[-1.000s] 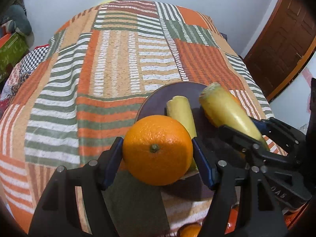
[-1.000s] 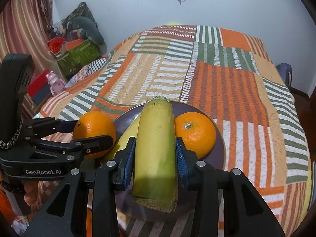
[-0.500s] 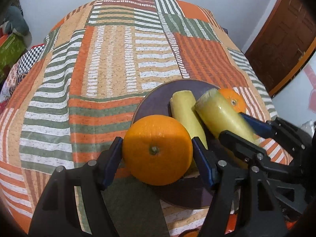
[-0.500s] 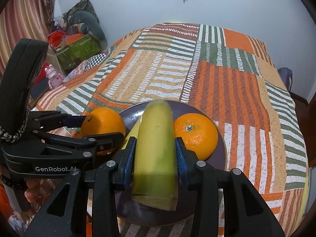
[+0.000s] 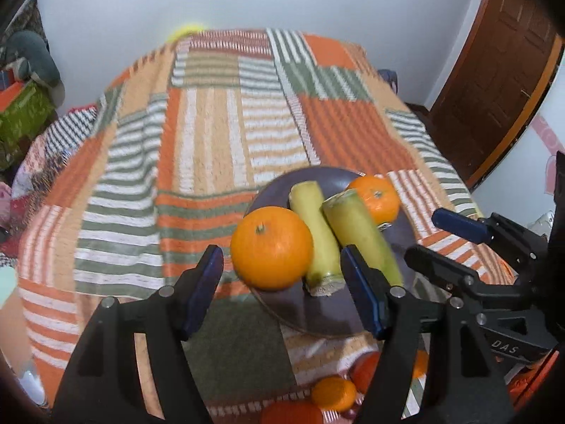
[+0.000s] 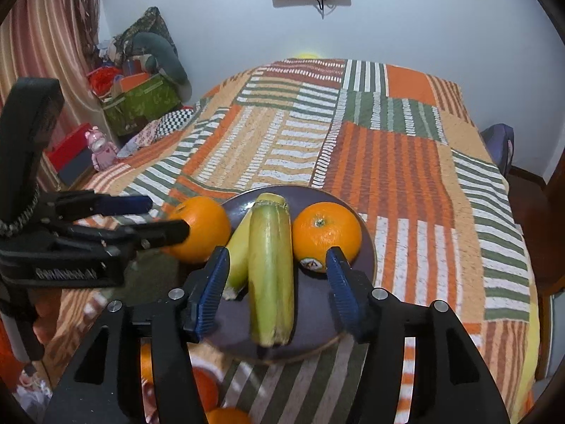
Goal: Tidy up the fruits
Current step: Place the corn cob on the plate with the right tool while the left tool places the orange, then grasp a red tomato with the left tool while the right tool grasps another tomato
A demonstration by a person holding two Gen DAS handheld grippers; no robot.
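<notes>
A dark purple plate (image 5: 328, 314) (image 6: 317, 332) lies on the patchwork cloth and holds four fruits. A large orange (image 5: 272, 247) (image 6: 199, 228) sits at its left edge. Two yellow-green corn-like cobs (image 5: 310, 226) (image 6: 270, 268) lie side by side in the middle. A second orange (image 5: 376, 198) (image 6: 326, 235) with a sticker sits at the right. My left gripper (image 5: 282, 293) is open, its jaws apart just in front of the large orange. My right gripper (image 6: 275, 293) is open, its jaws either side of the nearer cob without touching it.
More oranges (image 5: 333, 392) (image 6: 226, 417) lie below the table's near edge. A wooden door (image 5: 494, 81) stands at the right. Green boxes and clutter (image 6: 141, 102) sit at the left by a curtain. A chair (image 6: 498, 145) stands at the table's far right.
Both grippers have opened. The left let go of the large orange and the right let go of the cob; both now rest on the plate. Both grippers have drawn back slightly.
</notes>
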